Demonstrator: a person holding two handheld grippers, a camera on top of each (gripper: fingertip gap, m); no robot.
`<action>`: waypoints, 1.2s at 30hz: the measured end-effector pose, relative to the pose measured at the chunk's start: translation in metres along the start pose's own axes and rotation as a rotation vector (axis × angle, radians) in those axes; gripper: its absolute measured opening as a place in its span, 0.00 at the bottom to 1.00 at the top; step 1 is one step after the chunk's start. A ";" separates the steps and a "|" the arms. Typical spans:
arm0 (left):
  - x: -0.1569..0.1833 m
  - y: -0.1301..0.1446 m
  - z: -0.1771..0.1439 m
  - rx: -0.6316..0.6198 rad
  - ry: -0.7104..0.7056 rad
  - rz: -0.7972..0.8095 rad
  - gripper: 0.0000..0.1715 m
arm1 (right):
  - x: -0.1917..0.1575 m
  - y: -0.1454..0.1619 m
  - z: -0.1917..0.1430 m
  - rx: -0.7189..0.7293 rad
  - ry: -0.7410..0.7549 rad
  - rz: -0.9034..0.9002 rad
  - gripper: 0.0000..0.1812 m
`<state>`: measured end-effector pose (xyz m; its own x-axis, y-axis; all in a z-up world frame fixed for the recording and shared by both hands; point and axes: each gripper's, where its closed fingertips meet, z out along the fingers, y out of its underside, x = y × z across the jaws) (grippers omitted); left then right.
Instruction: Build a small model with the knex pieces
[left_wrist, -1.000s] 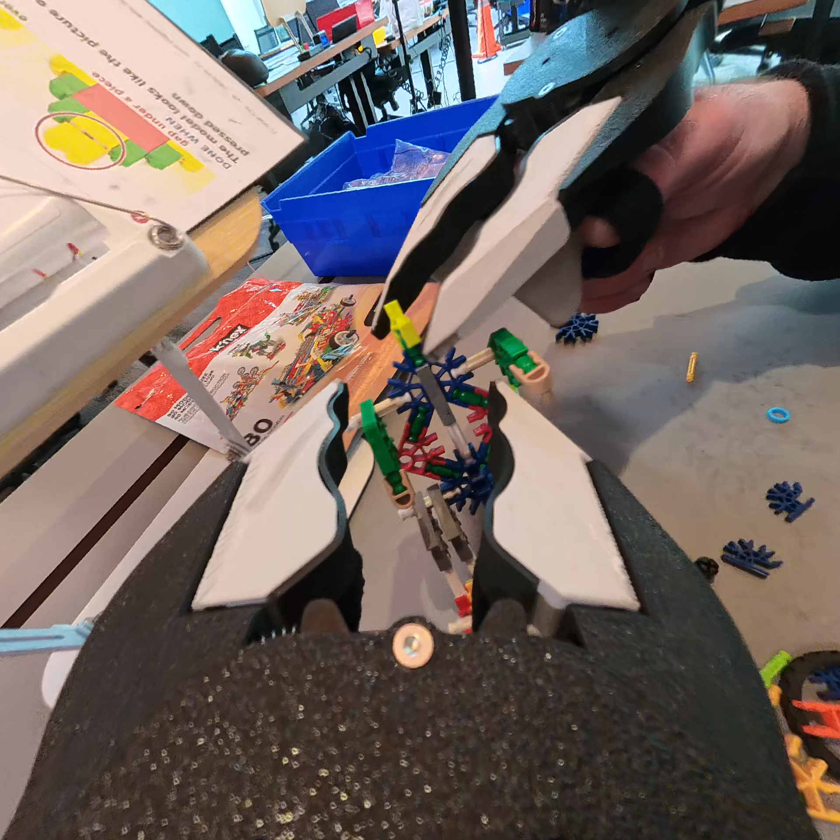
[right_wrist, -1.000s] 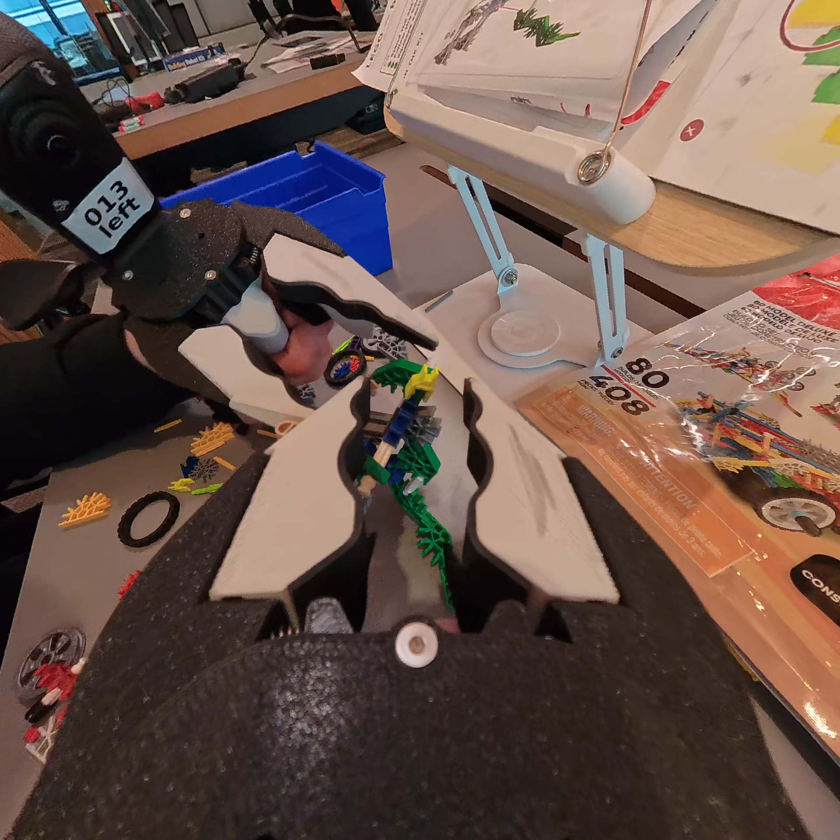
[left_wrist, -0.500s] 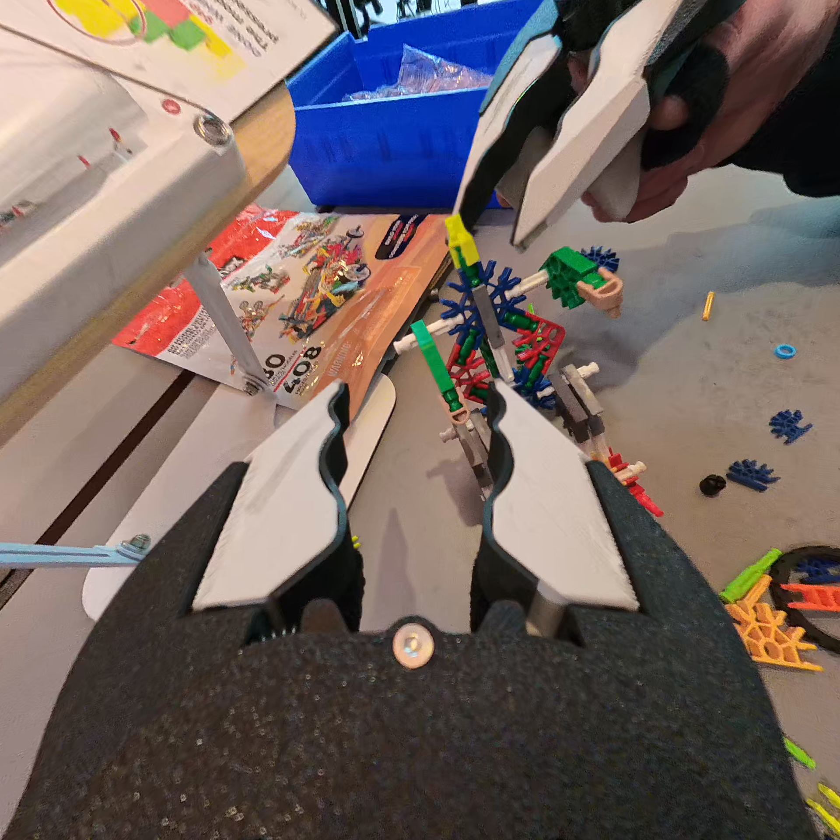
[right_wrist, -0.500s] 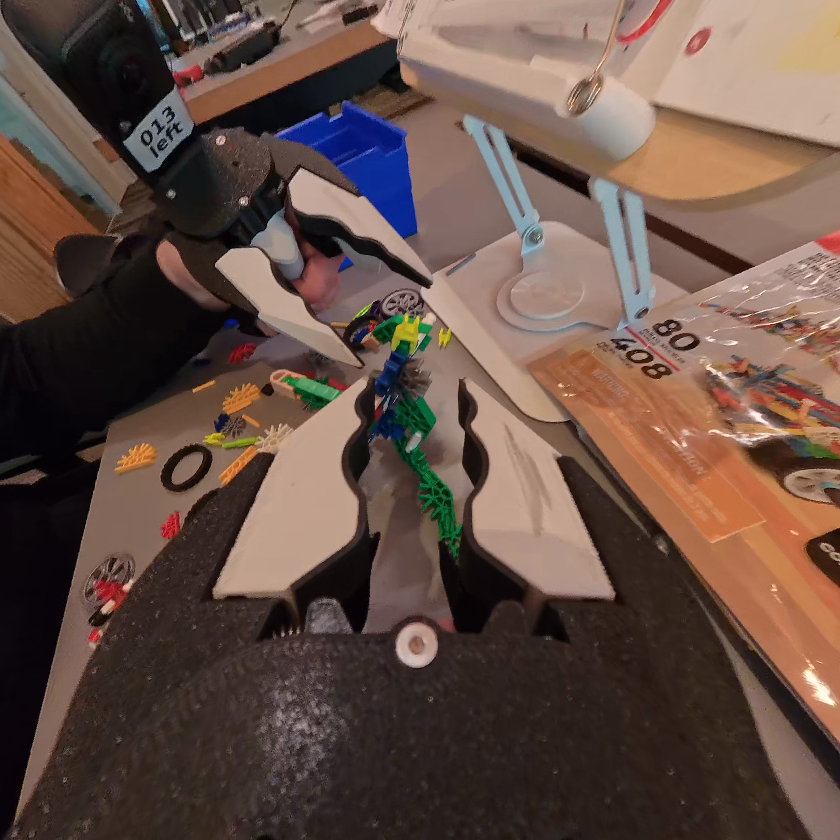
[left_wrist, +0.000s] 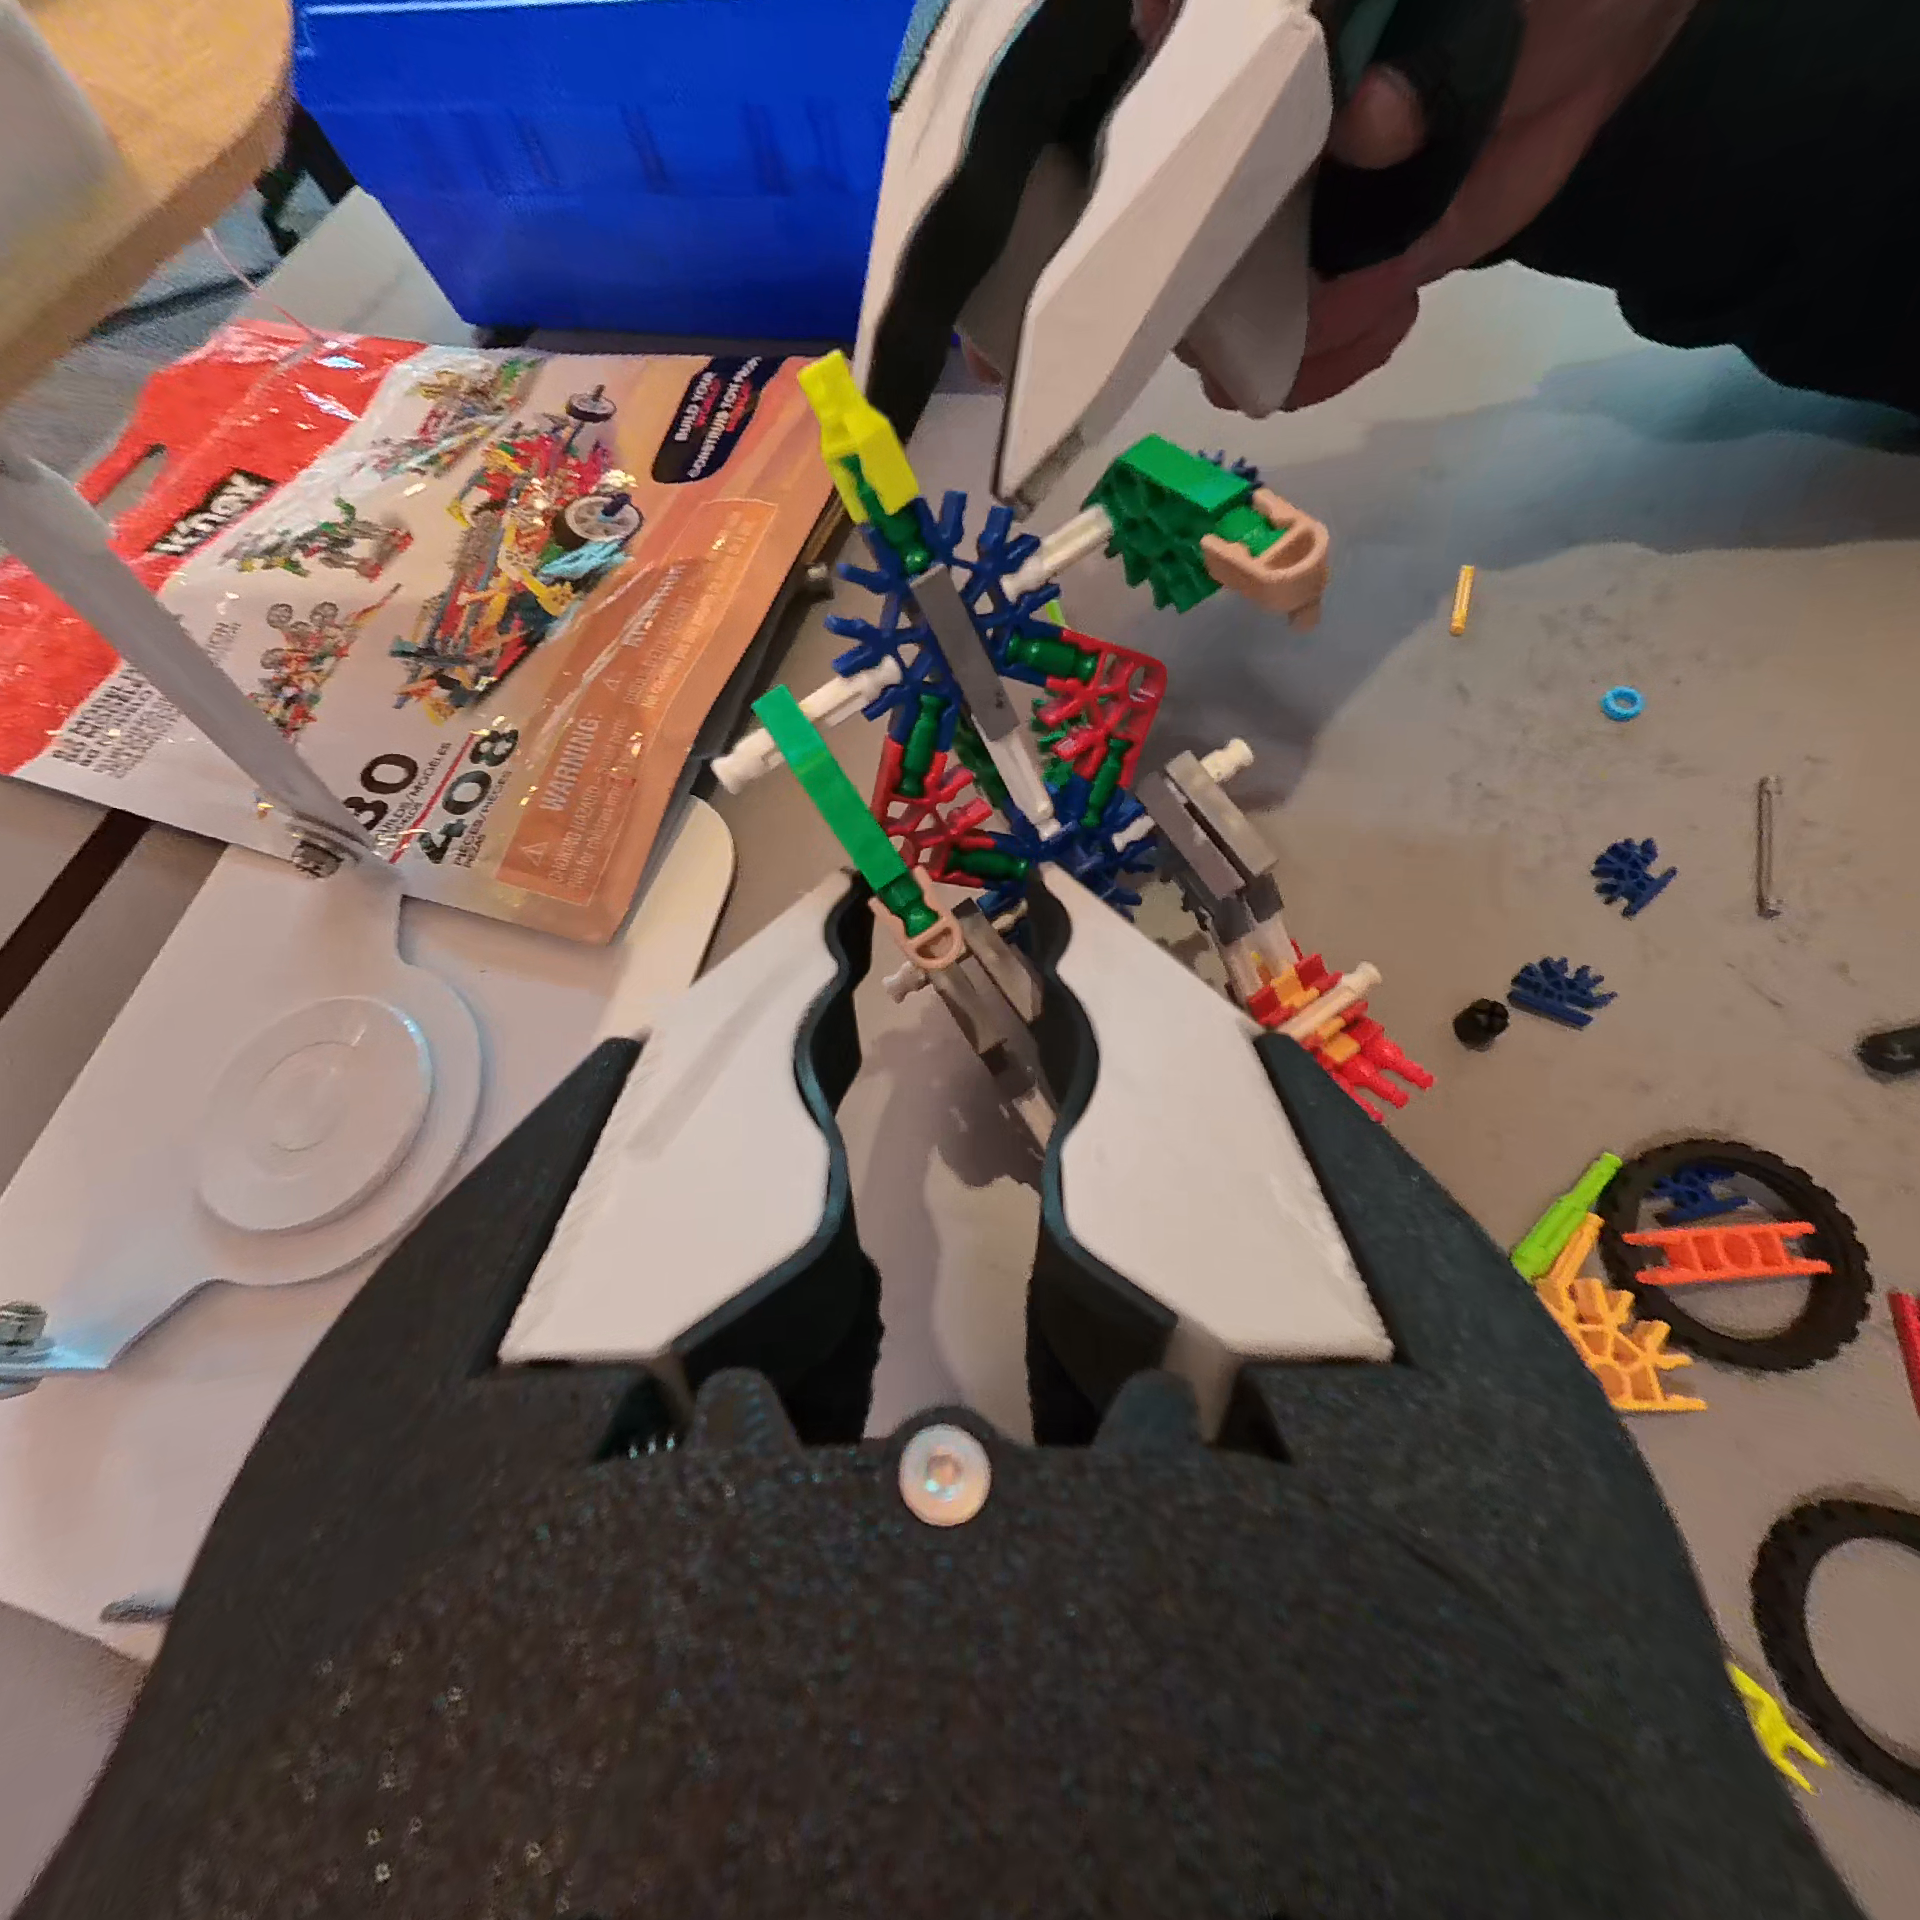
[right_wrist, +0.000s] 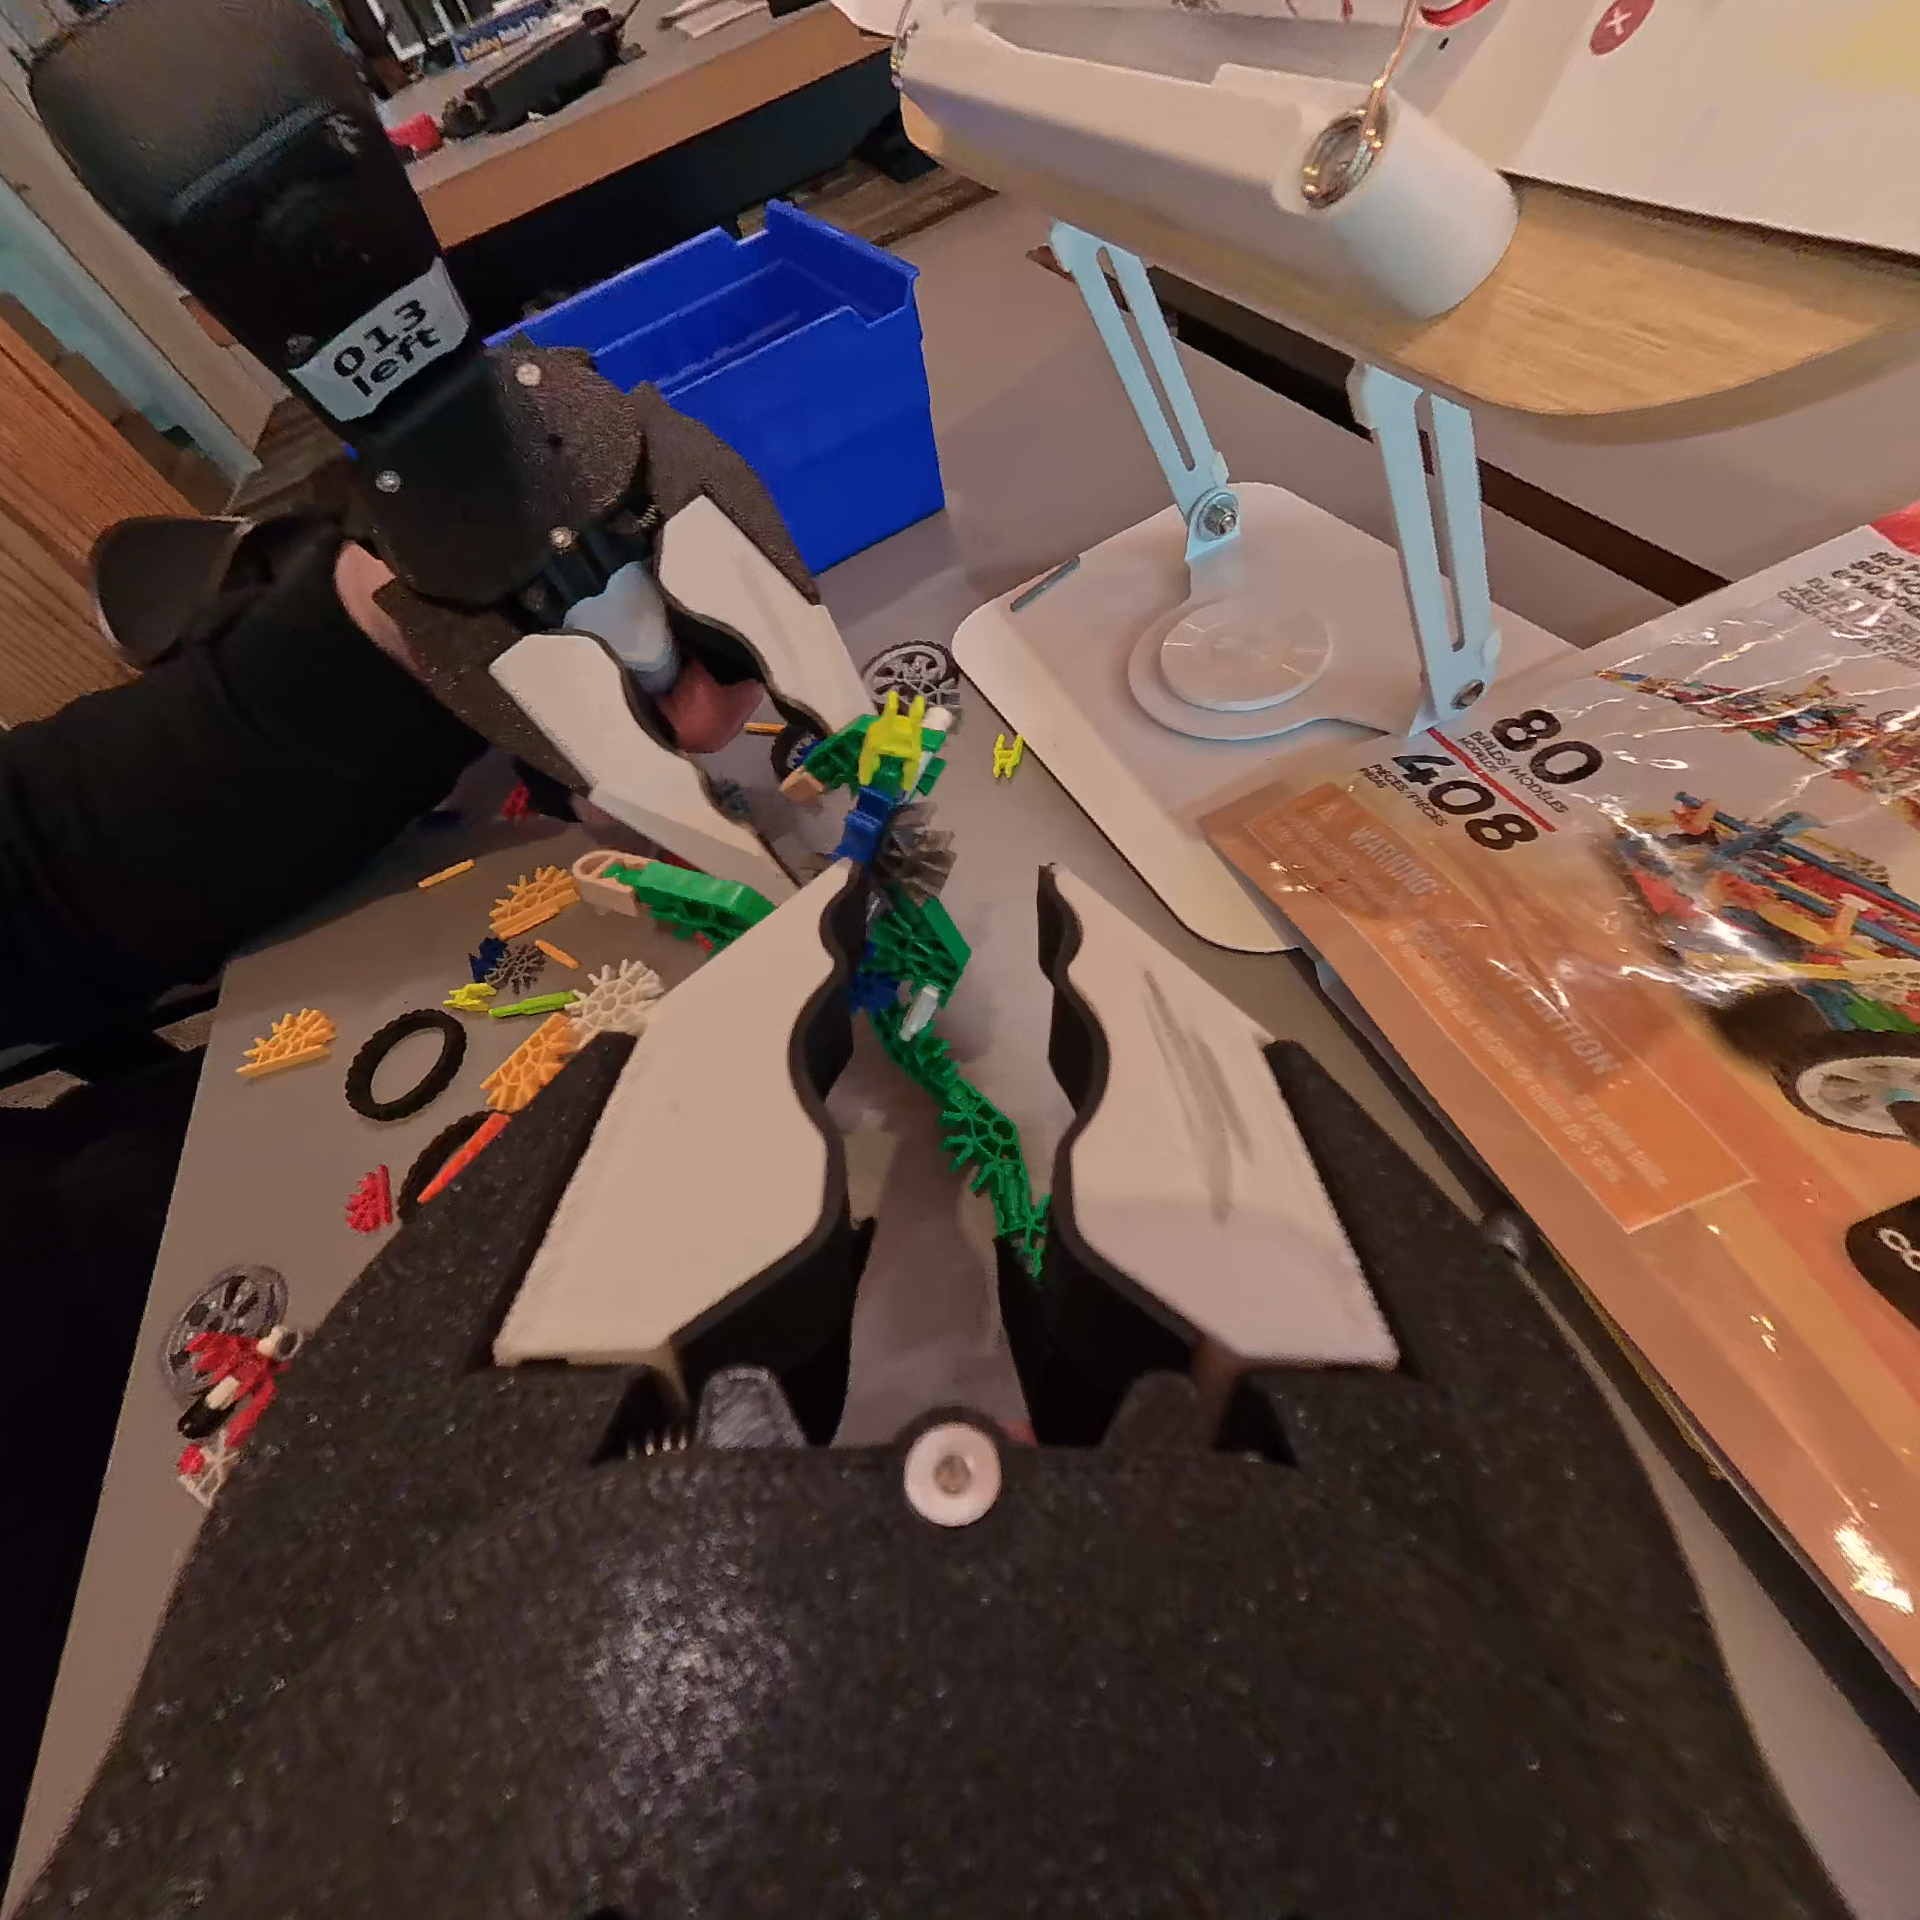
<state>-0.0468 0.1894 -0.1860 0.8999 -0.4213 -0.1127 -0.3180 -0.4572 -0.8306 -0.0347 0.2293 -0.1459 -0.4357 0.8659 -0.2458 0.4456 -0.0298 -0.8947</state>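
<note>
A small model of rods and connectors (left_wrist: 987, 717) stands on the grey table, blue, red and green with a yellow piece (left_wrist: 857, 436) on top. My left gripper (left_wrist: 945, 894) is open, its tips on either side of the model's grey leg and tan clip. My right gripper (left_wrist: 945, 457) hangs open over the model from behind, its tips beside the yellow piece. In the right wrist view the model (right_wrist: 914, 935) sits at the tips of my right gripper (right_wrist: 943, 878), its green tail (right_wrist: 977, 1122) running back between the fingers. The left gripper (right_wrist: 826, 800) shows just beyond it.
A blue bin (left_wrist: 623, 156) stands behind. A printed parts bag (left_wrist: 468, 623) and a white stand base (left_wrist: 260, 1091) lie to the left, under a raised wooden board (right_wrist: 1662, 322). Loose connectors, black tyres (left_wrist: 1735, 1257) and a spoked wheel (right_wrist: 223, 1314) lie scattered on the table. One gripper's finger ends stand about 6 centimeters off the other's. It is some 25 centimeters from my left tips to the spoked wheel (right_wrist: 223, 1314).
My left gripper has drawn back, so the model now sits at its tips instead of deep between the fingers. The right gripper has also backed off a little. Both stay open.
</note>
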 end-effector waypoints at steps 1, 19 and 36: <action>0.003 0.001 0.000 -0.004 0.016 0.000 0.16 | 0.003 0.000 -0.001 -0.001 0.014 0.000 0.18; 0.030 0.013 0.014 -0.055 0.153 -0.019 0.18 | -0.024 0.006 -0.015 -0.053 -0.149 -0.001 0.18; 0.004 0.005 0.020 -0.049 -0.059 0.032 0.12 | -0.014 -0.006 -0.018 0.004 -0.100 0.044 0.19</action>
<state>-0.0390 0.2010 -0.2017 0.9045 -0.3900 -0.1725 -0.3604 -0.4828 -0.7981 -0.0173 0.2263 -0.1307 -0.4913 0.8097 -0.3208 0.4629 -0.0692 -0.8837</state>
